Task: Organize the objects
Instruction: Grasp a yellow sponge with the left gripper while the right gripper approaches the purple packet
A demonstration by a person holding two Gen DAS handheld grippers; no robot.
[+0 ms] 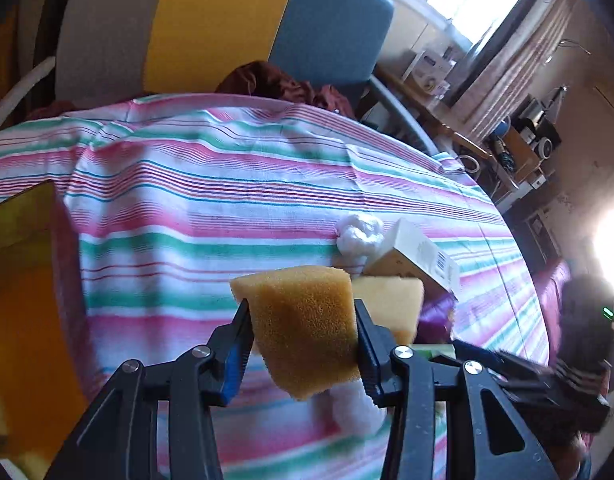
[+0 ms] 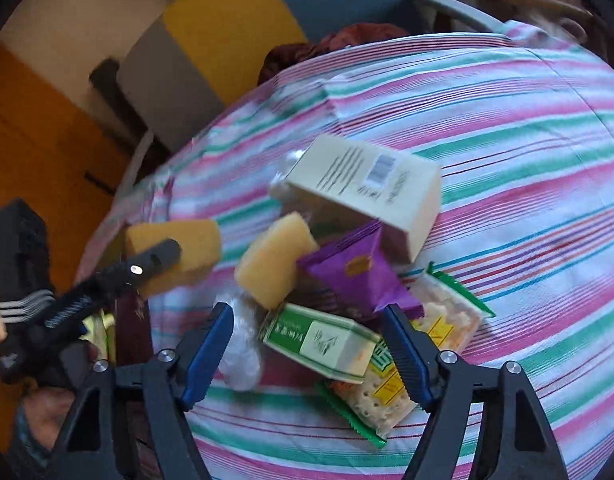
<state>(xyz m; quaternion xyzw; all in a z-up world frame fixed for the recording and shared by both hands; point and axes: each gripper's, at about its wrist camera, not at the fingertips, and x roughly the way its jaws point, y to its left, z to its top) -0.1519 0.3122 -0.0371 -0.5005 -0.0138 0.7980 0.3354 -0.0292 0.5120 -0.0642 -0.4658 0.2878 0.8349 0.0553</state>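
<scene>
My left gripper (image 1: 303, 314) is shut on a yellow-brown sponge (image 1: 307, 344), held just above the striped cloth (image 1: 227, 208). The right wrist view shows the same sponge (image 2: 187, 240) at the left, with one dark finger (image 2: 159, 258) across it. My right gripper (image 2: 307, 312) is open over a pile of things. A green and white carton (image 2: 319, 344) lies between its fingers, and neither pad touches it. In the pile are a second, paler sponge (image 2: 275, 264), a purple packet (image 2: 359, 276), a cream box (image 2: 367, 188) and green-edged cracker packets (image 2: 447, 316).
A yellow container (image 1: 23, 280) stands at the left edge of the table. White crumpled wads (image 1: 359, 234) lie by the pile. A chair with grey, yellow and blue panels (image 1: 211, 20) and dark red fabric (image 1: 283, 80) sit behind the table.
</scene>
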